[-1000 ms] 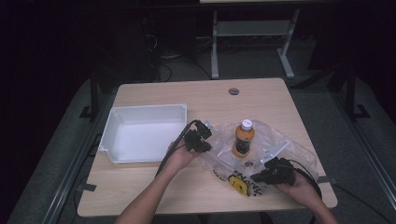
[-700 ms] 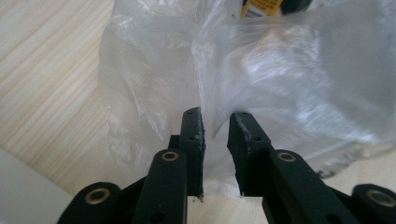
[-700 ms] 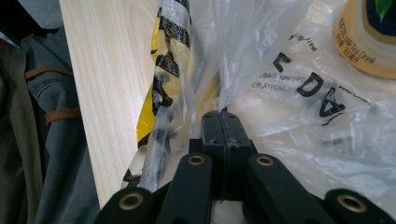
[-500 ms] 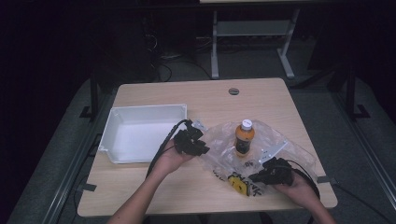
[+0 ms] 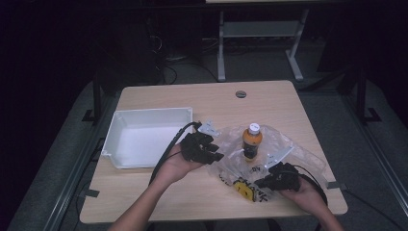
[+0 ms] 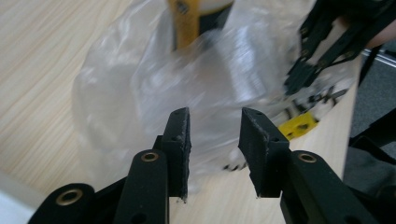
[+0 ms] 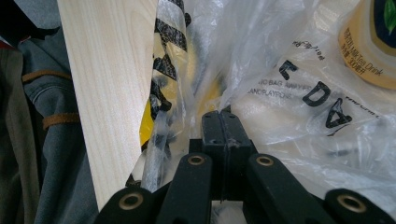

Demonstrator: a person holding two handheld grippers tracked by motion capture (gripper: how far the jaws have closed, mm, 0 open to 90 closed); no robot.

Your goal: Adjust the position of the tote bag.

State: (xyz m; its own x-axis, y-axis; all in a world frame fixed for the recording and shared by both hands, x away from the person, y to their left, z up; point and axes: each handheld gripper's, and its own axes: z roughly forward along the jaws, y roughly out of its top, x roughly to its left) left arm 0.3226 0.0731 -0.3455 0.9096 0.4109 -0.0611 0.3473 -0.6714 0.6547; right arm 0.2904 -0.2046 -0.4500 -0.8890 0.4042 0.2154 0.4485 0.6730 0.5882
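On the table [image 5: 159, 197] — one plastic bag [image 5: 288, 149], one bottle [image 5: 252, 140], one tray [image 5: 144, 139]

The clear plastic bag [image 5: 269, 159] carries black lettering and a yellow patch. The bottle [image 5: 251, 142] is orange, white-capped. A white tray [image 5: 144, 115] rests on the pale wood-grain surface [image 5: 216, 96].

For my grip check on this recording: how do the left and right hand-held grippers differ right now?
The left hand-held gripper has jaws apart, just opening, with nothing between the pads; the right hand-held gripper is shut on the plastic bag. In the high view the left one is beside the bag's left edge near the white tray, while the right sits at the bag's near edge. Both have black jaws and point toward the bag.
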